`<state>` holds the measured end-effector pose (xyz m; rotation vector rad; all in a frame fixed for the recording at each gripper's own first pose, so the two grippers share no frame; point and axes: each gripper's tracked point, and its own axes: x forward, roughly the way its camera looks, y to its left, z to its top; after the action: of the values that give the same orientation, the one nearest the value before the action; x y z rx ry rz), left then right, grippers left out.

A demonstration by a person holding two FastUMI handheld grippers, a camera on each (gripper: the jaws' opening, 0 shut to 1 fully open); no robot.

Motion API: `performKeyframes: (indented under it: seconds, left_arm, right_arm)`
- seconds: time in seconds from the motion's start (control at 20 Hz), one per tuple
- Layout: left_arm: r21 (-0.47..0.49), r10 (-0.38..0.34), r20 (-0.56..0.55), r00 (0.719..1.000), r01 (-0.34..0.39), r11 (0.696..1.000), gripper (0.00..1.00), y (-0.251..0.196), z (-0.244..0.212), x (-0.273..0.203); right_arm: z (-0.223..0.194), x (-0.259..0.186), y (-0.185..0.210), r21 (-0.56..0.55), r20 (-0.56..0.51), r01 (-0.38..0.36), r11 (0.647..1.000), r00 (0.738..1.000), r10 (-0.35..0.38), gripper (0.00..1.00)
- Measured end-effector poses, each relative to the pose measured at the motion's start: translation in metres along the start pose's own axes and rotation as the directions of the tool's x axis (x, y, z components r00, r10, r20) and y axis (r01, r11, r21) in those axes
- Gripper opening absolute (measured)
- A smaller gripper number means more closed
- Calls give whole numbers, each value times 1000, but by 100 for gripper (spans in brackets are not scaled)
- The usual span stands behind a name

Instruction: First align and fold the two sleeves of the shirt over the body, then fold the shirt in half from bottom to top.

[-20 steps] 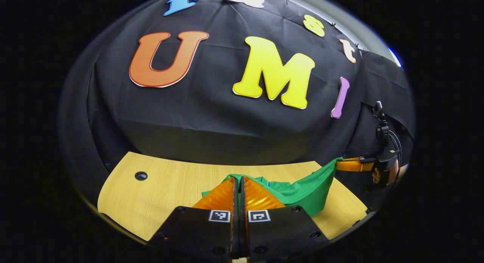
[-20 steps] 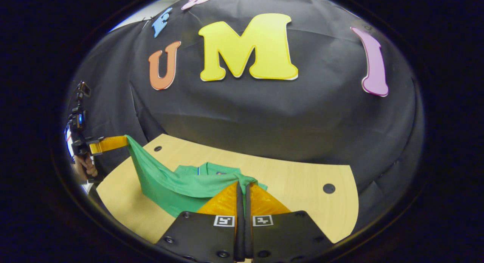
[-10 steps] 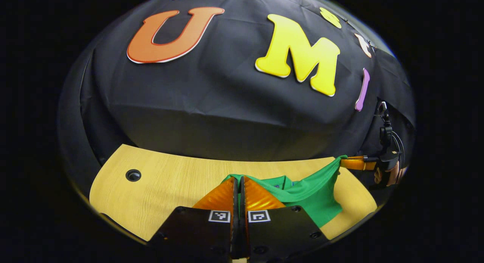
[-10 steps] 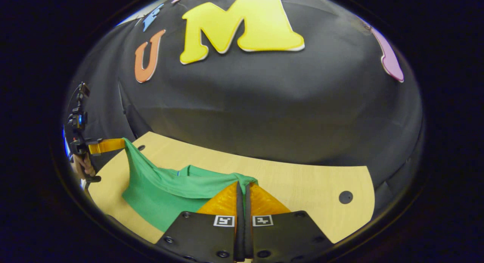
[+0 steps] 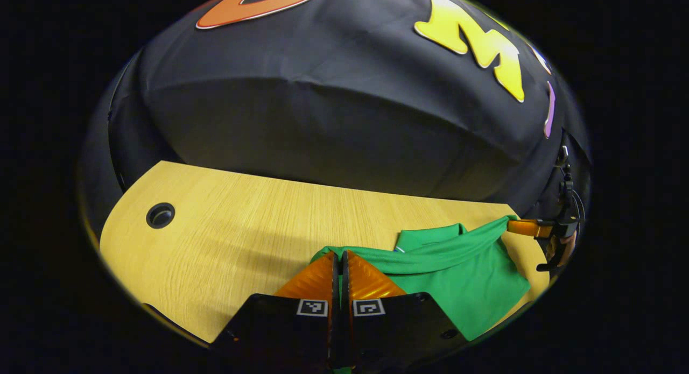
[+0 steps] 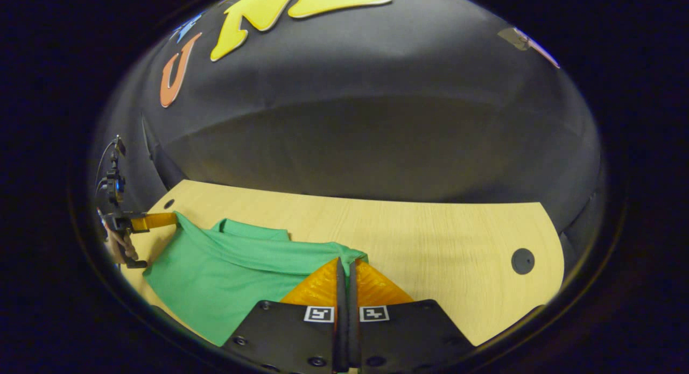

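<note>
Shirt (image 5: pixel 457 272), green, short-bodied in appearance, lying on a light wood-grain table (image 5: pixel 242 228) in front of the booth's black cloth wall (image 5: pixel 323 121). Condition: partly folded; a lifted edge of fabric runs as a taut band between the two grippers, with the remainder of the cloth spread flat on the tabletop beneath it, and a collar-like fold visible at the far side of the garment. Left gripper (image 5: pixel 339 258): fingers pressed together with green fabric pinched between them at one end of the band, low over the table; seen also from the right gripper view (image 6: pixel 161 220) at the far left, its fingers closed on the other corner of the cloth, held by a hand (image 6: pixel 121 245). Right gripper (image 6: pixel 346 266): fingers likewise clamped together on the shirt's edge, fabric emerging from the tips; seen from the left gripper view (image 5: pixel 519 227) at the far right, gripping the end of the band, with a hand (image 5: pixel 557 247) behind it. Table fittings: one round dark cable hole (image 5: pixel 160 215) towards the left end, another (image 6: pixel 522 261) towards the right end, both well apart from the shirt.
</note>
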<state>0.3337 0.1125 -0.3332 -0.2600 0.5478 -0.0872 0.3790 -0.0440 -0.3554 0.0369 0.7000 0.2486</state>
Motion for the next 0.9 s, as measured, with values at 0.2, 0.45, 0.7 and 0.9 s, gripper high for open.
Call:
performKeyframes:
  seconds: [0.2,0.45,0.7,0.9]
  left_arm:
    - [-73,19,-26,999,-21,997,5,7,-9,14]
    - [-95,51,-39,998,-54,994,22,7,-9,9]
    - [-132,94,-9,996,-94,987,93,4,10,-28]
    - [-98,162,53,985,-156,983,98,0,37,-81]
  right_arm:
    - [-18,14,-4,-32,-33,26,999,999,-27,3]
    - [-19,11,-10,-63,-30,57,996,998,-59,15]
    - [-2,-23,-15,-107,44,139,985,990,-135,66]
    - [21,-76,4,-88,112,157,984,983,-147,91]
